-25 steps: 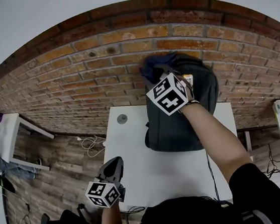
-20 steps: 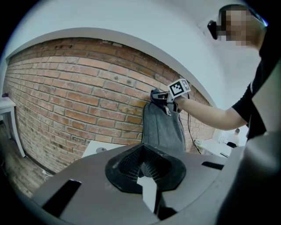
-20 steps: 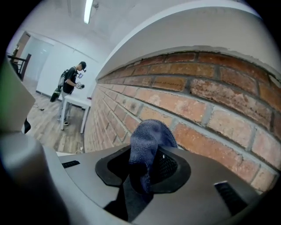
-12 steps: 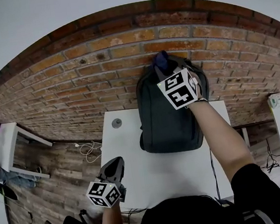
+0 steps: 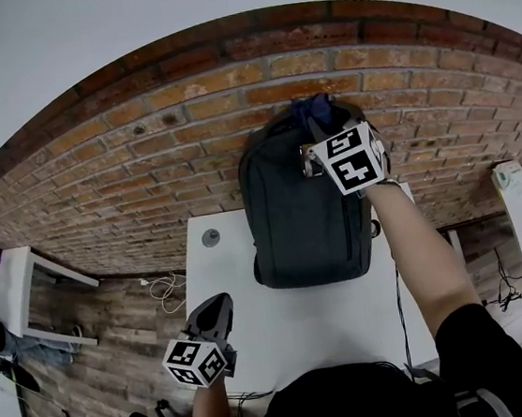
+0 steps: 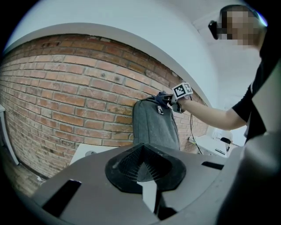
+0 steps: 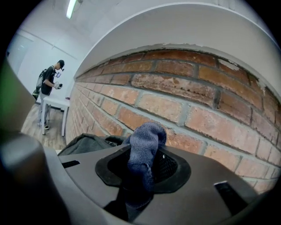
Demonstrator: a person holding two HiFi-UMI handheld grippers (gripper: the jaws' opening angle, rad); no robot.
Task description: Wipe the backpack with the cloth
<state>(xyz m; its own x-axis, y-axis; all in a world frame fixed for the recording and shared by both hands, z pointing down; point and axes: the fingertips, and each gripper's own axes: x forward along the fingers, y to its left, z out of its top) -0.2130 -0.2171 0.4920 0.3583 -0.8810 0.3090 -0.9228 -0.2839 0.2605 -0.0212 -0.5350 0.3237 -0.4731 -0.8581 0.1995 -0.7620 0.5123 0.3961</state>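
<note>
A dark grey backpack [image 5: 303, 207] is stood at the far edge of the white table [image 5: 294, 321], with a small round grey disc [image 5: 210, 238] seen near the far left corner.

Black short-sleeved shirt [image 5: 475, 337] is worn, lower right of head view, grey-bodied left gripper [image 6: 142, 169] and right gripper [image 7: 142, 165], black-collared, each fitted with a white, black-patterned marker cube [image 5: 197, 362]

The dark grey backpack [image 5: 303, 202] stands upright against the brick wall [image 5: 142, 161]. The dark blue cloth [image 5: 310, 110], bunched, sits at the wall-side top of the backpack, pinched in the right hand-held gripper [image 7: 142, 165].

left tongs [image 5: 215, 310] low, closed; right tongs [image 5: 310, 138] outstretched, clamped
</note>
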